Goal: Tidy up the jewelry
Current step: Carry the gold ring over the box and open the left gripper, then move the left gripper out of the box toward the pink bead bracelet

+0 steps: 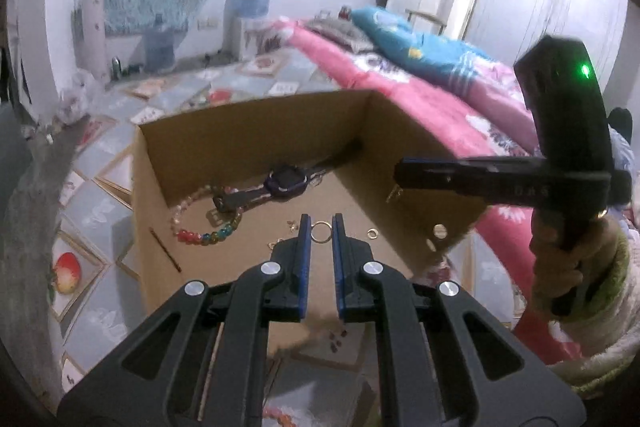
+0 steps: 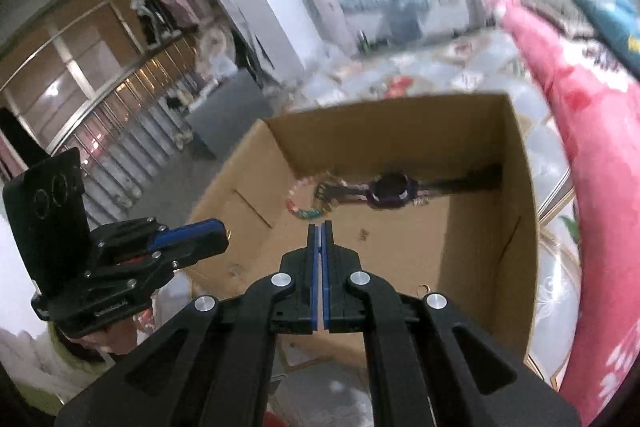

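The left gripper (image 1: 321, 227) hangs over the cardboard box (image 1: 256, 131), jaws parted around a gold ring (image 1: 321, 231) without visibly touching it. The right gripper (image 2: 320, 227) has its jaws pressed together, holding nothing. A watch (image 2: 394, 189) and beaded bracelet (image 1: 204, 235) lie on the box floor.

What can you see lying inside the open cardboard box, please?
Inside the brown cardboard box: a dark purple-cased wristwatch, a multicoloured glass-bead bracelet, a thin gold ring and small gold pieces. The left claw hides the near floor.
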Demonstrator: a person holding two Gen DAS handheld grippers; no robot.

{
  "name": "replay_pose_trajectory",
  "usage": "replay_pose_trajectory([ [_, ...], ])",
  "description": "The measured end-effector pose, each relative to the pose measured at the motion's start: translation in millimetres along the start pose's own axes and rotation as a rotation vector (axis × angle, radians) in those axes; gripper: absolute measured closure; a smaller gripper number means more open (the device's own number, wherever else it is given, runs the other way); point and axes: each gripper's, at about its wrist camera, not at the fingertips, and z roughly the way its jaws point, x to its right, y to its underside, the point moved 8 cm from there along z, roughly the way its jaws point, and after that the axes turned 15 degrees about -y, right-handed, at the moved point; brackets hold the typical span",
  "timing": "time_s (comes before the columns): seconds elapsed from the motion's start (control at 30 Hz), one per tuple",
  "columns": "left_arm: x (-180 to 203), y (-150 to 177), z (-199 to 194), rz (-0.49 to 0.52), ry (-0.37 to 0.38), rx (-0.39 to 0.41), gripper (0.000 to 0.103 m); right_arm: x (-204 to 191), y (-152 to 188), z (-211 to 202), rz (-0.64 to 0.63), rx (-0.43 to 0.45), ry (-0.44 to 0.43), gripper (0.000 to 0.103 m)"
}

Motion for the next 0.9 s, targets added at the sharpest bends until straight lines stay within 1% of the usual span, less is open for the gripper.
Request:
replay_pose_trajectory([
  [0.03, -1.1, 0.2, 10.5, -0.009, 0.002, -0.03, 0.094, 5.1, -1.7, 5.6, 0.012, -0.025, 0.003, 0.101],
  [0.1, -3.0, 2.9, 26.5, -0.023, 0.012, -0.079, 0.093, 12.3, -4.0, 11.6, 0.03, -0.046, 0.018, 0.099],
  [0.13, -4.2, 3.8, 33.4, -0.033, 0.004, -0.097, 0.093, 14.8, -5.5, 14.2, 0.028, -0.059, 0.026, 0.099],
  [0.17, -4.6, 4.3, 38.2, -0.038, 0.001, -0.111, 0.09, 16.6, -6.9, 15.0, 0.023, -0.062, 0.034, 0.099],
  [0.23, -5.9, 5.8, 44.8, -0.057, 0.004, -0.125, 0.084, 22.1, -10.2, 13.1, 0.026, -0.058, 0.042, 0.095],
  [0.27, -6.2, 6.0, 45.3, -0.062, 0.006, -0.125, 0.081, 24.1, -12.1, 10.2, 0.028, -0.051, 0.042, 0.088],
  [0.3, -6.2, 5.9, 45.2, -0.065, 0.006, -0.123, 0.078, 25.2, -13.5, 7.1, 0.029, -0.041, 0.043, 0.084],
  [0.33, -6.5, 6.1, 44.5, -0.067, 0.003, -0.119, 0.077, 26.0, -14.6, 3.0, 0.028, -0.03, 0.044, 0.083],
  [0.4, -7.8, 6.0, 43.9, -0.069, -0.003, -0.114, 0.072, 27.2, -17.8, -6.3, 0.028, -0.006, 0.043, 0.081],
  [0.53, -10.8, 5.5, 37.1, -0.079, -0.016, -0.1, 0.067, 20.9, -21.3, -31.1, 0.015, 0.058, 0.034, 0.079],
  [0.6, -11.8, 4.9, 29.7, -0.084, -0.021, -0.083, 0.064, 15.5, -20.6, -43.3, 0.0, 0.086, 0.031, 0.075],
  [0.77, -15.1, 4.5, 0.2, -0.097, -0.04, -0.013, 0.058, -6.4, -10.2, -82.6, -0.061, 0.175, 0.018, 0.071],
  [0.83, -17.5, 6.1, -14.4, -0.102, -0.044, 0.015, 0.055, -14.8, -2.6, -97.7, -0.088, 0.206, 0.021, 0.068],
  [0.9, -22.1, 9.3, -29.6, -0.111, -0.049, 0.044, 0.051, -24.2, 7.6, -114.2, -0.12, 0.237, 0.028, 0.061],
])
